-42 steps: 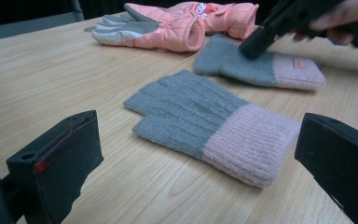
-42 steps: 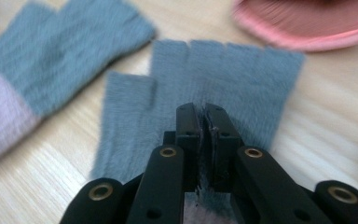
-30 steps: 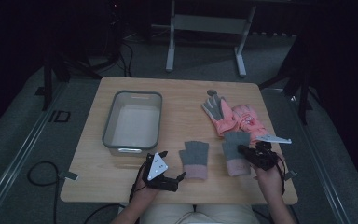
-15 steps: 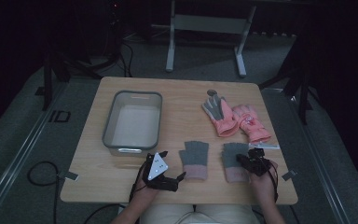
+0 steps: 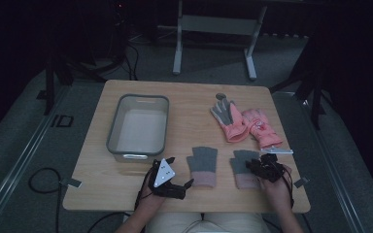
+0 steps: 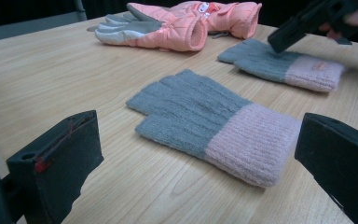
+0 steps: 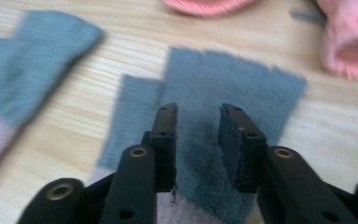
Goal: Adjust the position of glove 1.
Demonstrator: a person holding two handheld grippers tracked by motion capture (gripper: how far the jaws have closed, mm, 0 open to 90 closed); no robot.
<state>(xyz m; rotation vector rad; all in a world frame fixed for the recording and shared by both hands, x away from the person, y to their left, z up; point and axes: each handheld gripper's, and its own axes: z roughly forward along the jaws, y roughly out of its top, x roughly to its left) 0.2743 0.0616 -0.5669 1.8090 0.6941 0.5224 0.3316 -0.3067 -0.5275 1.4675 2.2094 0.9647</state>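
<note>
Two grey knit gloves with pink cuffs lie flat near the table's front edge, the left one (image 5: pixel 203 165) (image 6: pixel 205 121) and the right one (image 5: pixel 243 164) (image 6: pixel 279 65) (image 7: pixel 242 79). My right gripper (image 5: pixel 262 170) (image 7: pixel 198 116) is tipped down onto the right glove's grey part, its jaws a narrow gap apart with the knit under the tips. My left gripper (image 5: pixel 170 183) (image 6: pixel 200 135) rests low on the table just left of the left glove, pointed at its cuff side. Its jaws stand wide open and hold nothing.
A pair of pink padded gloves (image 5: pixel 245 121) (image 6: pixel 168 28) lies at the back right, with a small round object (image 5: pixel 221 96) behind it. A grey bin (image 5: pixel 113 131) stands at the left. A pale strip (image 5: pixel 278 151) lies beside my right gripper.
My right gripper has come a little toward the person and settled lower on the right knit glove. The left gripper and all gloves have stayed put.
</note>
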